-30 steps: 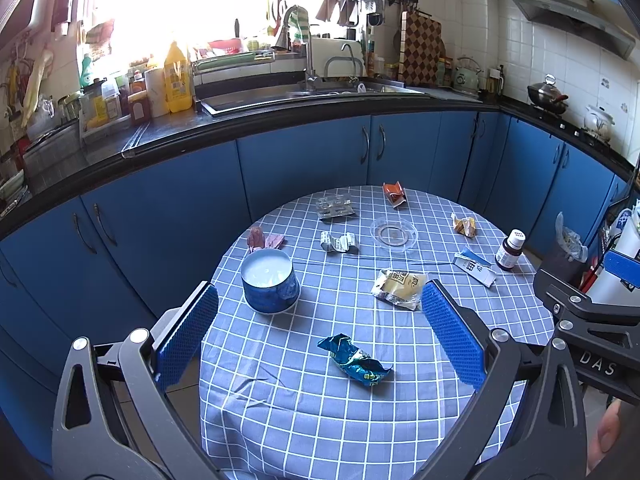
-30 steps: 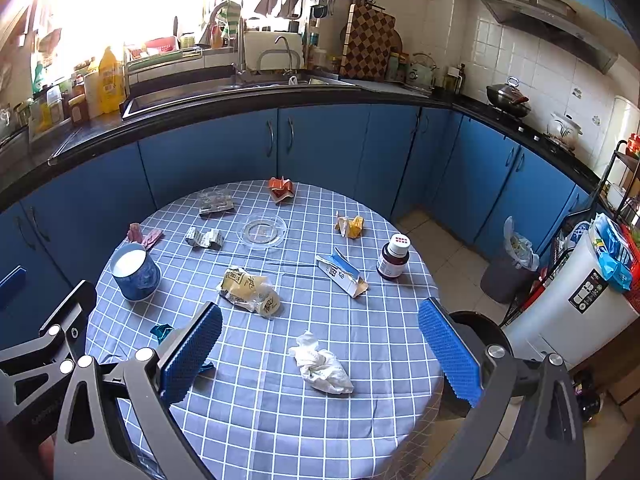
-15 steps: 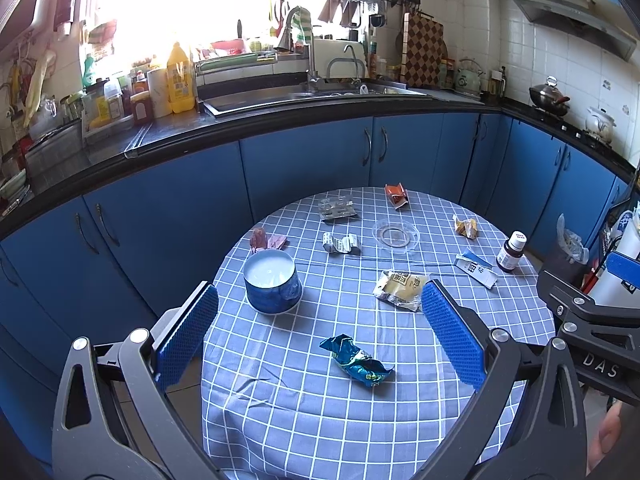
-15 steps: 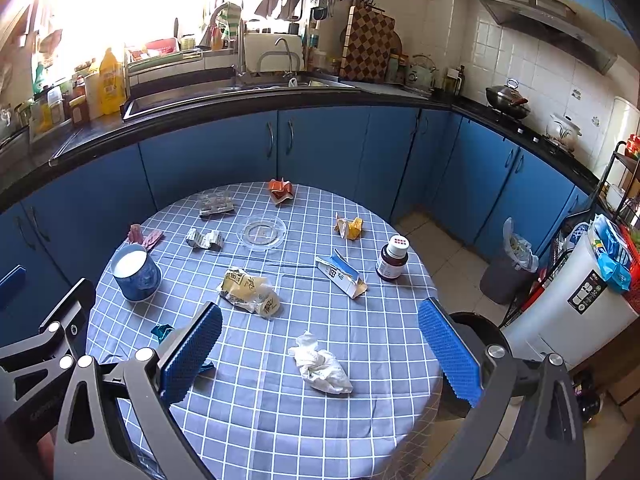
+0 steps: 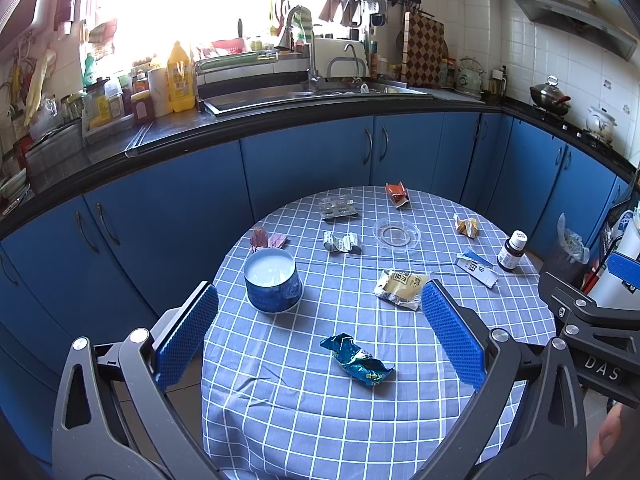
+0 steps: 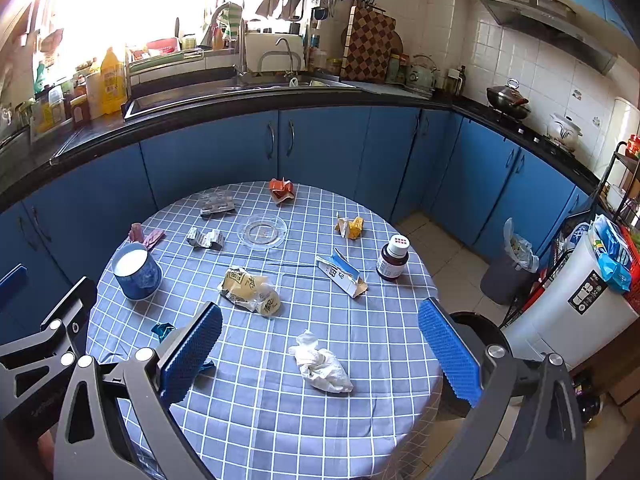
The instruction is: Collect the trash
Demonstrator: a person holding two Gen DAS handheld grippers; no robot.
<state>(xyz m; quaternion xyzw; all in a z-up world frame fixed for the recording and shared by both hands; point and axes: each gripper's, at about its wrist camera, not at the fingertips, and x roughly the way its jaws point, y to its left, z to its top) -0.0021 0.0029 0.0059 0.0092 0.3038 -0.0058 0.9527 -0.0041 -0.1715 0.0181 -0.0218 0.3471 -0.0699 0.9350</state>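
The right gripper (image 5: pixel 592 332) body reads, seemingly, "DAS".

On the round table (image 6: pixel 256 420), a crumpled tissue (image 6: pixel 320 364) lies at lower centre of the right wrist view, a wrapper (image 6: pixel 250 290) up-left of it, a cup (image 6: pixel 136 270) at far left, a carton (image 6: pixel 342 274) with a bottle (image 6: pixel 393 258) to its right.
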